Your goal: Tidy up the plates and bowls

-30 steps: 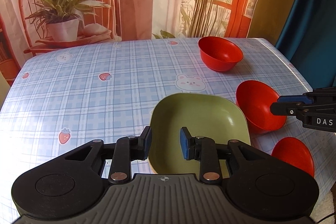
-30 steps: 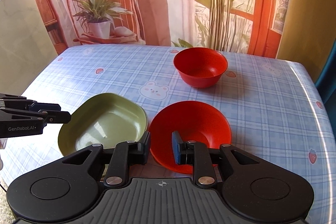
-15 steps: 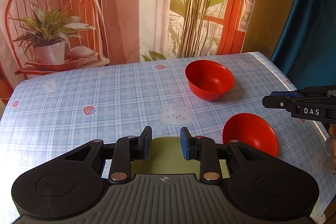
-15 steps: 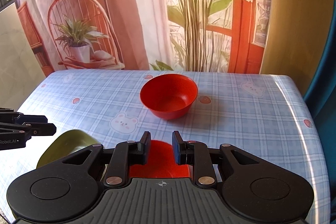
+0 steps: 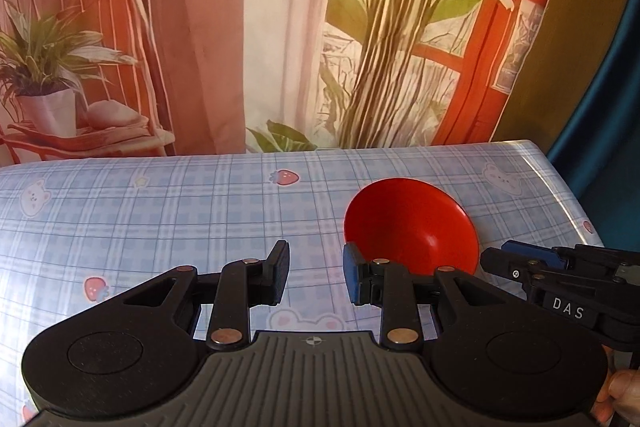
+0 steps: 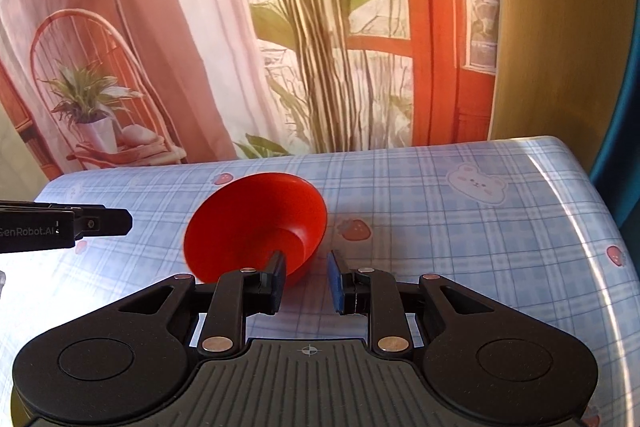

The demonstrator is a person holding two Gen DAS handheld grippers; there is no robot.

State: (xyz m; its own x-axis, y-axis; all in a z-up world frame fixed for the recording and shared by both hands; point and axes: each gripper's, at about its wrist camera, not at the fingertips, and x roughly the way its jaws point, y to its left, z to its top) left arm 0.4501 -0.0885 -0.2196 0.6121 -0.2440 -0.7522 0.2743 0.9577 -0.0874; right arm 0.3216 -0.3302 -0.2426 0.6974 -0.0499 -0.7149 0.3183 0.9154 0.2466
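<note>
Both views have advanced past the green plate and nearer bowls; only the far red bowl [image 6: 256, 223] remains visible, on the desk [image 6: 460, 235]. My left gripper [image 5: 316, 277] and right gripper [image 6: 306, 281] stand slightly parted, empty. Nothing visibly stacked; sorting remains.

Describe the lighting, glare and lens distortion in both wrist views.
Left wrist view: warm sunlight; the tablecloth washes out in glare at the left edge, and fisheye bends the far table edge. Right wrist view: a bright glare band curves down the cloth's right side; the red bowl looks stretched and slightly soft, while the backdrop bows outward.
</note>
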